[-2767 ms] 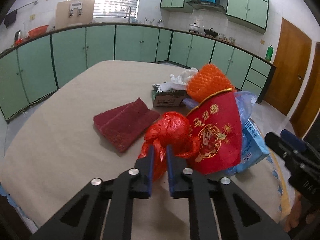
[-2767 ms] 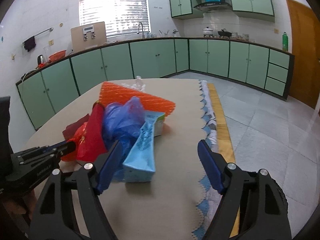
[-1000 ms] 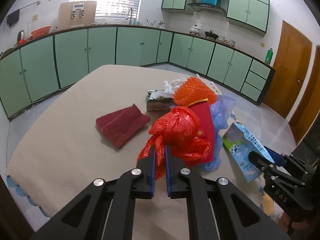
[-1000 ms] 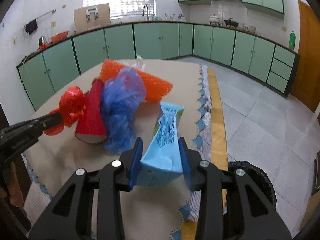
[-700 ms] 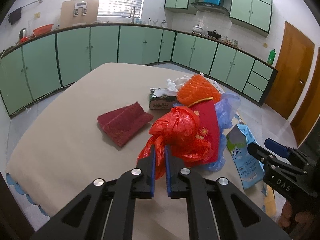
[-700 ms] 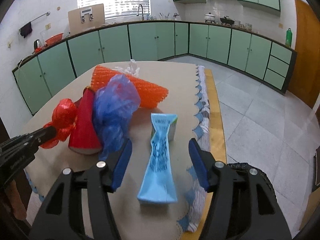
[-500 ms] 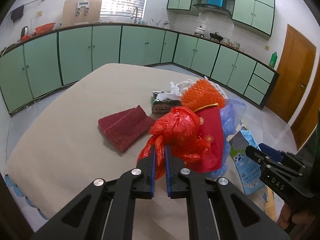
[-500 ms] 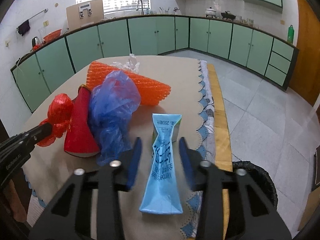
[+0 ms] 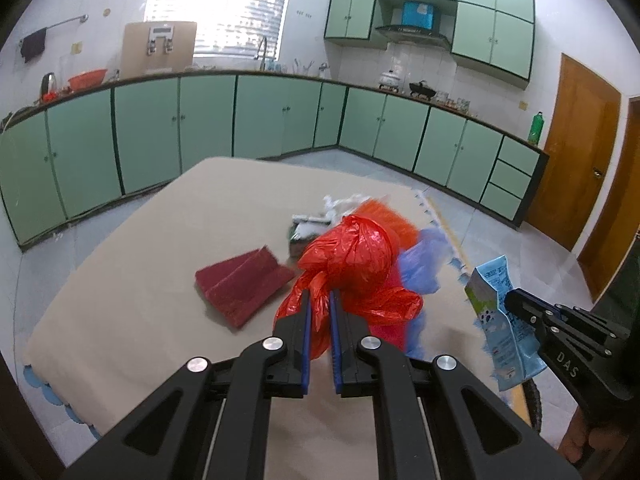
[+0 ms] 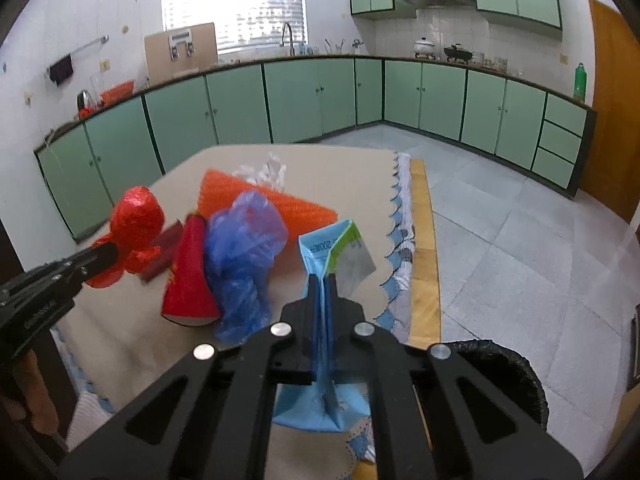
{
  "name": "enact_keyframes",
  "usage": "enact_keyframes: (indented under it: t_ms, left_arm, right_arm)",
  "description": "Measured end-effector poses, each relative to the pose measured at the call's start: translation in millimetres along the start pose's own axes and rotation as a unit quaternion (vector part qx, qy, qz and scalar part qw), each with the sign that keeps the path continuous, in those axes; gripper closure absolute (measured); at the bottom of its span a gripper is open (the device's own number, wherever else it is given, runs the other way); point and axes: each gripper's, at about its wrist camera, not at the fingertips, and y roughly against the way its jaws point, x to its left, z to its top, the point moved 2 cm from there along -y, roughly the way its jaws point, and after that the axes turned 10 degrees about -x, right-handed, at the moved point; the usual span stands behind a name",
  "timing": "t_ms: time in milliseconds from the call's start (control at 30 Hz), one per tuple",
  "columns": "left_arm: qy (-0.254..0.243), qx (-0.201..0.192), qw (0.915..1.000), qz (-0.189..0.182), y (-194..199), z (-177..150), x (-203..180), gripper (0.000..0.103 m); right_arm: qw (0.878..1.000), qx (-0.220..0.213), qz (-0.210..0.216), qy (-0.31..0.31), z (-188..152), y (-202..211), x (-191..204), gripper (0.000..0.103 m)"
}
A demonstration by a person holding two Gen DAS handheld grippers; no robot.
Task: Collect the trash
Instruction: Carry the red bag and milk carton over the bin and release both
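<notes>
My left gripper (image 9: 319, 300) is shut on a crumpled red plastic bag (image 9: 352, 256), held just above the table. In the right wrist view the same red plastic bag (image 10: 136, 224) hangs from that gripper at the left. My right gripper (image 10: 323, 280) is shut on a flattened light-blue carton (image 10: 332, 256), lifted off the table; the carton (image 9: 500, 316) also shows at the right of the left wrist view. On the table lie a red paper bag (image 10: 188, 280), a blue plastic bag (image 10: 244, 252) and orange foam netting (image 10: 256, 196).
A dark red cloth (image 9: 240, 280) lies on the beige table (image 9: 140, 280), with a small box and white scraps (image 9: 312, 224) behind the pile. A black-lined bin (image 10: 504, 372) stands on the floor by the table's right edge. Green cabinets line the walls.
My right gripper closed on the blue carton and lifted it off the table. My left gripper rose a little with the red plastic bag.
</notes>
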Motion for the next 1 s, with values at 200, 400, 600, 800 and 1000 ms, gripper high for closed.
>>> enact_keyframes:
  t_ms: [200, 400, 600, 800, 1000]
  left_arm:
    - [-0.014, -0.018, 0.9993, -0.029, 13, 12, -28, 0.095]
    - [-0.029, -0.025, 0.9966, -0.073, 15, 17, -66, 0.095]
    - [-0.046, -0.025, 0.9917, -0.117, 16, 15, -106, 0.095]
    - [-0.063, -0.018, 0.9849, -0.160, 15, 6, -148, 0.095]
    - [-0.081, -0.010, 0.9765, -0.199, 14, -7, -187, 0.095]
  right_arm:
    - [1.000, -0.027, -0.002, -0.015, 12, 30, -18, 0.101]
    - [0.998, -0.050, -0.029, -0.023, 18, 61, -43, 0.101]
    - [0.995, -0.063, -0.070, -0.034, 13, 87, -75, 0.101]
    - [0.990, -0.069, -0.110, -0.047, 3, 109, -107, 0.101]
    - [0.985, -0.071, -0.147, -0.064, -11, 126, -139, 0.101]
